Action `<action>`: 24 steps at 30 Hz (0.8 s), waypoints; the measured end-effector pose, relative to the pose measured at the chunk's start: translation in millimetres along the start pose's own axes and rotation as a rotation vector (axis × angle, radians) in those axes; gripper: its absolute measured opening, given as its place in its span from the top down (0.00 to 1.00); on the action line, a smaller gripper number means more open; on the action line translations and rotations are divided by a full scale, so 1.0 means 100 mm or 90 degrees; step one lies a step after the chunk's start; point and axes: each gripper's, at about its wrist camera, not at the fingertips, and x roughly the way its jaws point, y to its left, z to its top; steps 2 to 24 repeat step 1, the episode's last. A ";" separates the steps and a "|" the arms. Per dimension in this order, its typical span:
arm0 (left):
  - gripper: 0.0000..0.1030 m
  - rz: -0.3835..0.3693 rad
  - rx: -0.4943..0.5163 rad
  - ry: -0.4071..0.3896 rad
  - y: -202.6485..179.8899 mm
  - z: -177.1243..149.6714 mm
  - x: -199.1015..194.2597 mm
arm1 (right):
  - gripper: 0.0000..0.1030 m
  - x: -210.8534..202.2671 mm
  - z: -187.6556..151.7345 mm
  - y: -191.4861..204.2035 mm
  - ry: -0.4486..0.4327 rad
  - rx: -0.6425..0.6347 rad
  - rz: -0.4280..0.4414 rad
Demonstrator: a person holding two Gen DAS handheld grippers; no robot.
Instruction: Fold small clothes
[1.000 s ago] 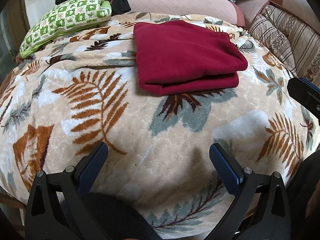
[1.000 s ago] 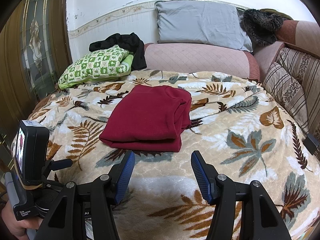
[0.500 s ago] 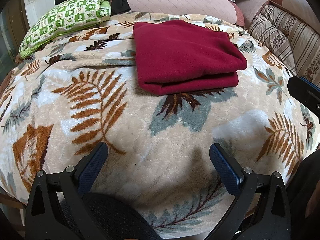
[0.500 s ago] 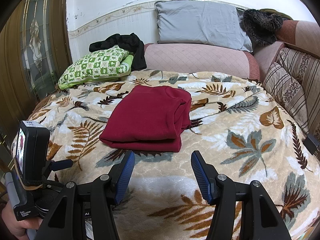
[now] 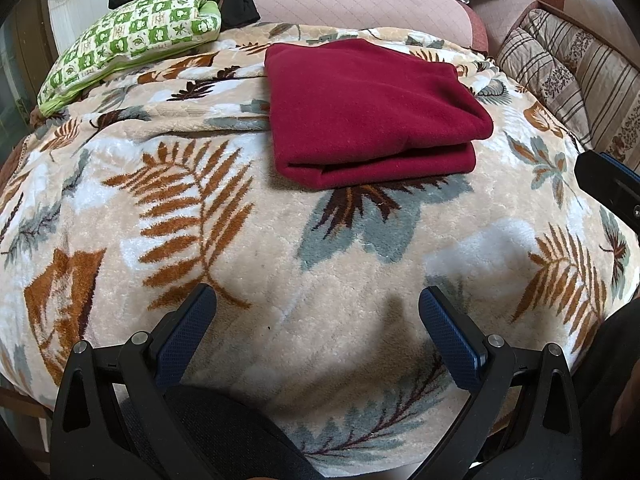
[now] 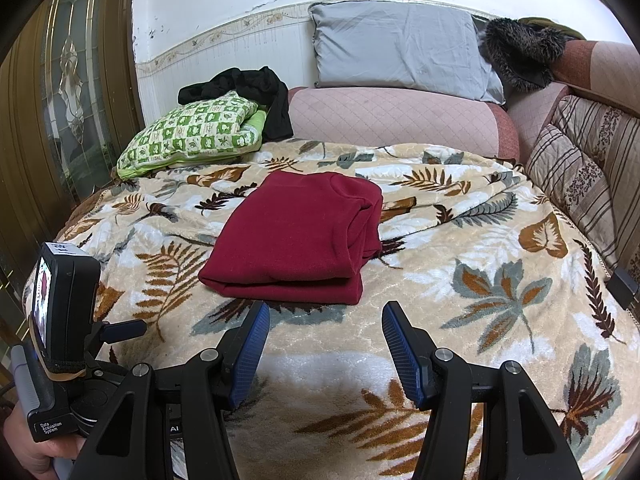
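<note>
1. Two claws in view, both spread wide with nothing between the pads: left claw (image 5: 316,320), right claw (image 6: 325,346).
2. Red garment (image 5: 368,112) lies folded into a thick rectangle on the leaf-print blanket (image 5: 280,248), ahead of both claws and apart from them.
3. From the right wrist view, the garment (image 6: 296,236) shows stacked layers along its right edge; fold faces the claws.
4. Green checked pillow (image 6: 192,136) sits at the blanket's far left, black clothing (image 6: 248,88) behind it.
5. Grey pillow (image 6: 400,48) leans on the wall.
</note>
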 end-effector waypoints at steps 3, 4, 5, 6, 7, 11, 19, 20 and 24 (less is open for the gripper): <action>0.01 0.003 0.001 -0.001 -0.01 0.00 0.00 | 0.45 0.00 0.00 0.00 0.000 0.000 0.000; 0.01 0.003 0.001 -0.001 -0.01 0.00 0.00 | 0.45 0.00 0.00 0.00 0.000 0.000 0.000; 0.01 0.003 0.001 -0.001 -0.01 0.00 0.00 | 0.45 0.00 0.00 0.00 0.000 0.000 0.000; 0.01 0.003 0.001 -0.001 -0.01 0.00 0.00 | 0.45 0.00 0.00 0.00 0.000 0.000 0.000; 0.01 0.003 0.001 -0.001 -0.01 0.00 0.00 | 0.45 0.00 0.00 0.00 0.000 0.000 0.000; 0.01 0.003 0.001 -0.001 -0.01 0.00 0.00 | 0.45 0.00 0.00 0.00 0.000 0.000 0.000; 0.01 0.003 0.001 -0.001 -0.01 0.00 0.00 | 0.45 0.00 0.00 0.00 0.000 0.000 0.000; 0.01 0.003 0.001 -0.001 -0.01 0.00 0.00 | 0.45 0.00 0.00 0.00 0.000 0.000 0.000; 0.01 0.003 0.001 -0.001 -0.01 0.00 0.00 | 0.45 0.00 0.00 0.00 0.000 0.000 0.000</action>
